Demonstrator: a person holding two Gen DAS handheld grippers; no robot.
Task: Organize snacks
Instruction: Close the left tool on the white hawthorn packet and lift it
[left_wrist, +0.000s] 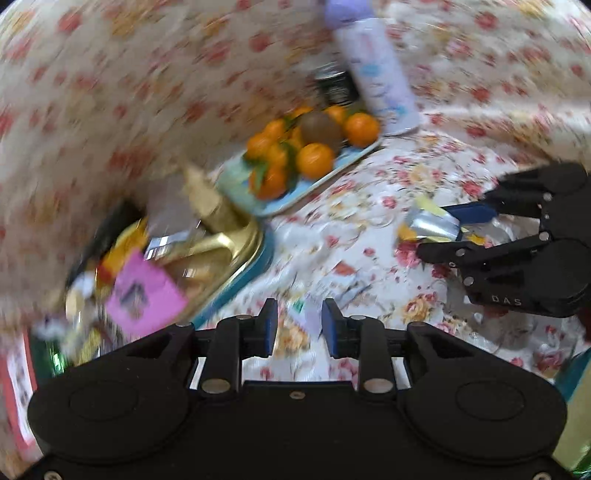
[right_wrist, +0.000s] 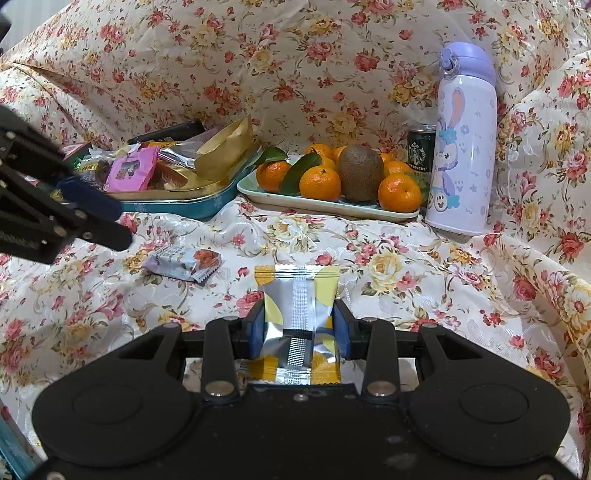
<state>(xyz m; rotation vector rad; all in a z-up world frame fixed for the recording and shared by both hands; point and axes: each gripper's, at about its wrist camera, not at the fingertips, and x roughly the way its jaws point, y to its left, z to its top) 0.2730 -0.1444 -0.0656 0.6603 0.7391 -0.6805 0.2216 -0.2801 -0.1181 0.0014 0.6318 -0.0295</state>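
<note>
Our right tongs (right_wrist: 299, 326) clamp a silver-yellow snack packet (right_wrist: 297, 314); left tongs (left_wrist: 299, 326) gape, holding nothing; snacks fill the tin (right_wrist: 192, 197).

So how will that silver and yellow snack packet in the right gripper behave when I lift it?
The silver and yellow packet looks like thin foil wrap, so probably light and crinkly. The right gripper pinches its sides, so it may buckle. Its glossy surface could slip; the free top end may droop.
</note>
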